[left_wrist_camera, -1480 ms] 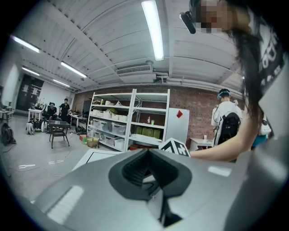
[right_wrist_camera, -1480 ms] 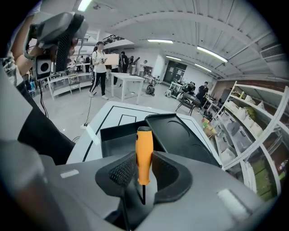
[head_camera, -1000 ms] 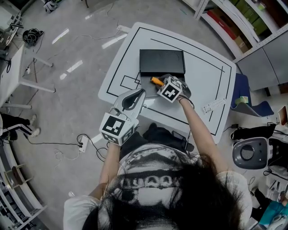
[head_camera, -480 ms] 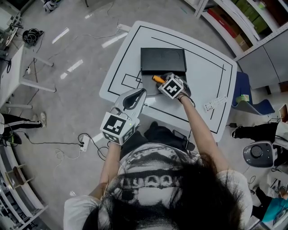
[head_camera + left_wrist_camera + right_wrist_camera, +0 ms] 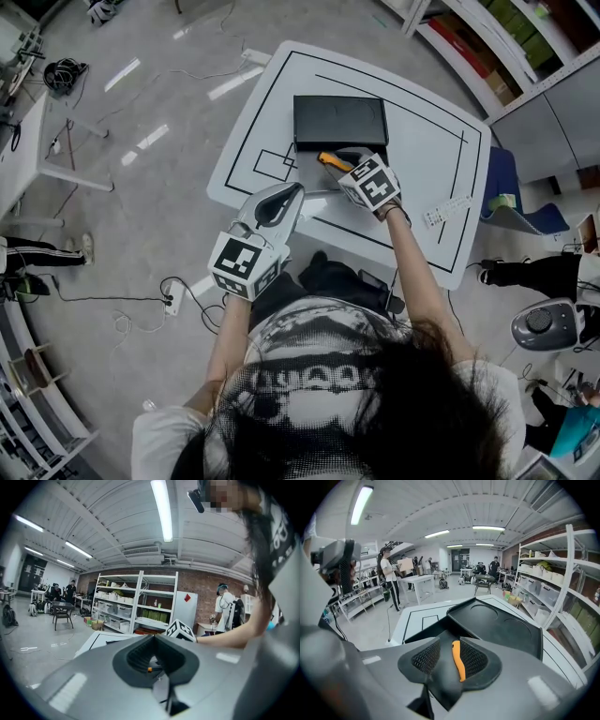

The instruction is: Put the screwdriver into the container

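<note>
Orange screwdriver (image 5: pixel 328 160) in black container (image 5: pixel 339 124)

Head view: taken from above the person's head, aimed steeply down, far enough off to hold the whole white worktop (image 5: pixel 441 150), both arms and a wide stretch of floor.

Left gripper view: set low behind the left gripper (image 5: pixel 154 653), looking along its fingers (image 5: pixel 136 656), pitched upward across the room toward shelving (image 5: pixel 140 602) and ceiling lights, with only an edge of the worktop low in frame.

Right gripper view: set close behind the right gripper (image 5: pixel 445 658), looking forward and slightly down, very near the black container (image 5: pixel 497 625).

Shared by head and right gripper views: container, orange screwdriver (image 5: pixel 458 660), black worktop lines.

Shared by head and left gripper views: the right gripper's marker cube (image 5: pixel 180 630).
</note>
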A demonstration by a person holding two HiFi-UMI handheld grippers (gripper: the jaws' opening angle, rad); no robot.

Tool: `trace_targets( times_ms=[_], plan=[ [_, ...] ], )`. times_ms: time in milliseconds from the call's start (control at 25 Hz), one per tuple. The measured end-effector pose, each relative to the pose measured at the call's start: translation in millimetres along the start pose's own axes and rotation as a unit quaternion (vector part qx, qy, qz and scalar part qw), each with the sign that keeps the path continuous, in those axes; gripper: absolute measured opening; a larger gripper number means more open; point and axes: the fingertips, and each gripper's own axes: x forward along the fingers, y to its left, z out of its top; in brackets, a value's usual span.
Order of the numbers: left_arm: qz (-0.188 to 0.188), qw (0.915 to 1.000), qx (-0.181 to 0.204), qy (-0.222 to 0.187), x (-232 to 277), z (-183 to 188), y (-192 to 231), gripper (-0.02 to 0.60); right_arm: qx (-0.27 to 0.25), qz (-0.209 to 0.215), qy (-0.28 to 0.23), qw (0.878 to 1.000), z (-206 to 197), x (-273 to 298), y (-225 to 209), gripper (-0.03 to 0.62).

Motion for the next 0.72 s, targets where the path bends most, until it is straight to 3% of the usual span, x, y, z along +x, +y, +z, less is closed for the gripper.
trace_targets(
  times_ms=[320,720],
  plan=[
    [-0.008,1.0000,0.001,0.002,-17.6,1.2,-2.8,0.000,0.034,-0.012,-0.056,0.998,16.7,-47.3,28.7,0.127],
    [-0.033,0.9994,0.006,0.010,-48.0,-7.1,-19.6,0.000,0.070,-0.057,-0.123,0.988,22.0,-98.5,75.7,0.097]
  ],
)
